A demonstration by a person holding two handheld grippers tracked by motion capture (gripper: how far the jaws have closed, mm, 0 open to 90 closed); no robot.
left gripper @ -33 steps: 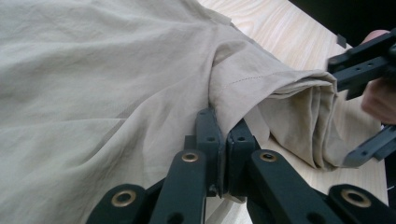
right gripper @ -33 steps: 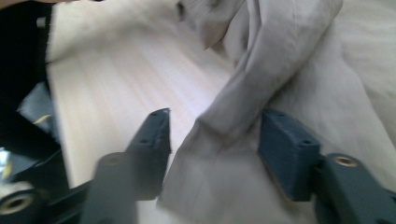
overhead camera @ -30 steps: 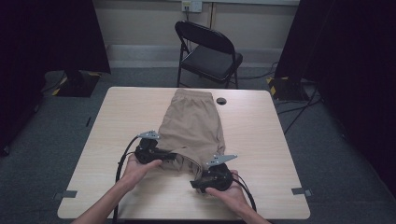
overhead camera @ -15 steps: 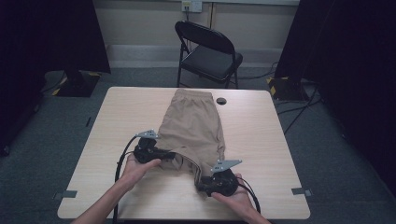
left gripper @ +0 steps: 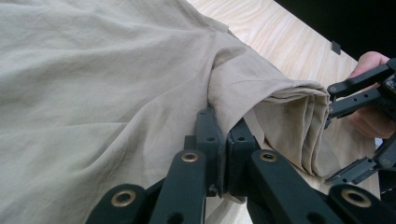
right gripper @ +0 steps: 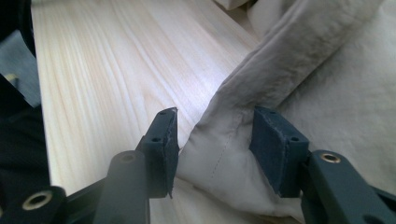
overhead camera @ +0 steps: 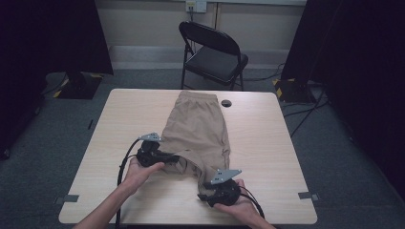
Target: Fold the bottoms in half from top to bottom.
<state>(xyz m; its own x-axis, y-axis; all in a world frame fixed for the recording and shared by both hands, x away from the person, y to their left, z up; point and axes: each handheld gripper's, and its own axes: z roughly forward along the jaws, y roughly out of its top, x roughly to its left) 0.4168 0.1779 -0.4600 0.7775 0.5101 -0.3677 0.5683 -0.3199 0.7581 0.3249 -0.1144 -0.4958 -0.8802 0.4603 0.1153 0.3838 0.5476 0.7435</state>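
Tan shorts (overhead camera: 197, 129) lie on the wooden table (overhead camera: 267, 138), waistband at the far side, leg hems toward me. My left gripper (overhead camera: 165, 157) is shut on the hem fabric (left gripper: 243, 93) of the near left leg, which folds up over its jaws. My right gripper (overhead camera: 210, 193) sits at the near right hem, open, with the folded hem edge (right gripper: 219, 140) lying between its two pads (right gripper: 275, 149). The right gripper (left gripper: 359, 93) also appears at the far right of the left gripper view, beside the bunched hem (left gripper: 299, 126).
A small black round object (overhead camera: 226, 103) lies on the table beside the waistband. A black folding chair (overhead camera: 212, 52) stands behind the table. Bare wood (right gripper: 102, 70) stretches left of the right gripper. Tape marks (overhead camera: 305, 195) sit near the front corners.
My right gripper has slid toward me along the near right hem, nearer the table's front edge. The left gripper has held its place on the left hem.
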